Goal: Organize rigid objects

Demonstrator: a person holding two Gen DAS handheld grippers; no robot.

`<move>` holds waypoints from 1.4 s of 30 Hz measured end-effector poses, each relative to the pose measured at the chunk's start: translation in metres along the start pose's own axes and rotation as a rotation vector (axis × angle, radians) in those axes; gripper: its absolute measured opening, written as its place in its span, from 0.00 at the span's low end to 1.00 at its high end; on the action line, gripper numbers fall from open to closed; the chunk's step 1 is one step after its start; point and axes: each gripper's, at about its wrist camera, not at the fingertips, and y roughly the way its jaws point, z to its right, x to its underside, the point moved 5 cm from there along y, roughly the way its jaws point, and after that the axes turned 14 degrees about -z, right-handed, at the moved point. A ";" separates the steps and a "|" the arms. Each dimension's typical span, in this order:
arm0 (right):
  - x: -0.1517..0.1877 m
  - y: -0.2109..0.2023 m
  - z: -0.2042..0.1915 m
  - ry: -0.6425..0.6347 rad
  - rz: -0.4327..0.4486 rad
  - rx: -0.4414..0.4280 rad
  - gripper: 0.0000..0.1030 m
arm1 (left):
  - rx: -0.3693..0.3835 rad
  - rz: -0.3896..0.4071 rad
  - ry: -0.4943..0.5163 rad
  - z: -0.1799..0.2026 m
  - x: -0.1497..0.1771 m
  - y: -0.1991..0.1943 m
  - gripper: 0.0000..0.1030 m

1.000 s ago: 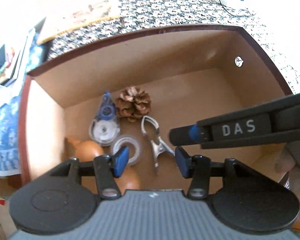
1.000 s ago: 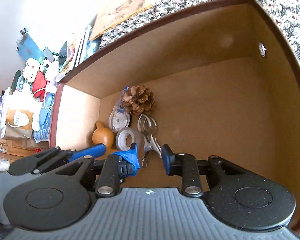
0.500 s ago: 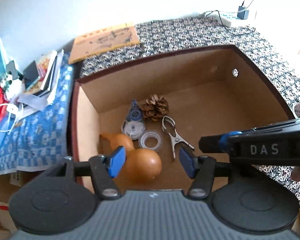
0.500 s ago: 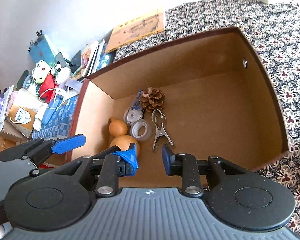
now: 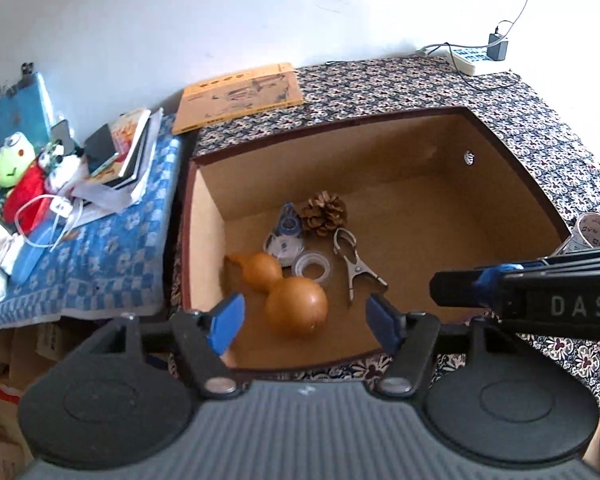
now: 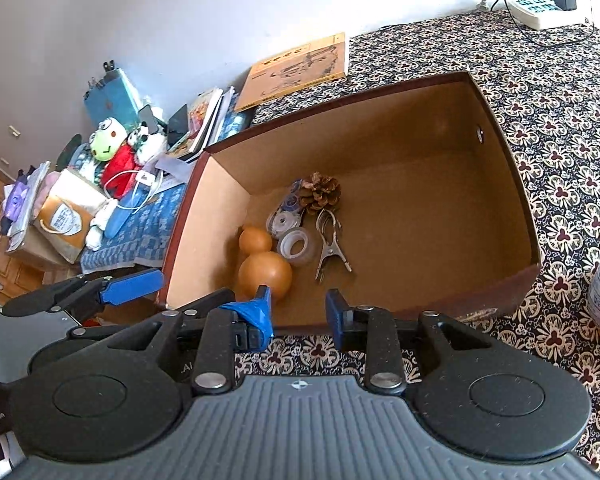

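Left wrist view: the left gripper is shown above the near edge of an open brown box, its tongs spread apart and nothing held. The right gripper is likewise seen with tongs apart and empty, above the box's near edge.

Five objects are gathered toward the left wall of the box: a gourd nearest the near-left corner, a tape roll just beside it, a correction tape dispenser, a pine cone and a metal clip.

The gourd is judged light, stiff and smooth, hence prone to slipping; its narrow waist is suggested as the hold. The clip is judged hard and thin, best taken across its handles. The pine cone is judged light but brittle at the scales. The tape roll is judged stiff enough to be pinched across its rim.

Lettering "DAS" is readable on the right gripper's side in the left wrist view. Print on a cup outside the right edge is too small to be read.
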 end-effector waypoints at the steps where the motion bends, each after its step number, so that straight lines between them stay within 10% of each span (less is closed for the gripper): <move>1: 0.002 -0.001 0.001 -0.006 -0.003 -0.005 0.13 | -0.008 0.002 -0.008 0.001 0.002 -0.002 0.67; 42: 0.096 -0.002 0.067 -0.010 -0.214 -0.072 0.17 | -0.157 -0.241 -0.319 0.078 0.106 0.009 0.68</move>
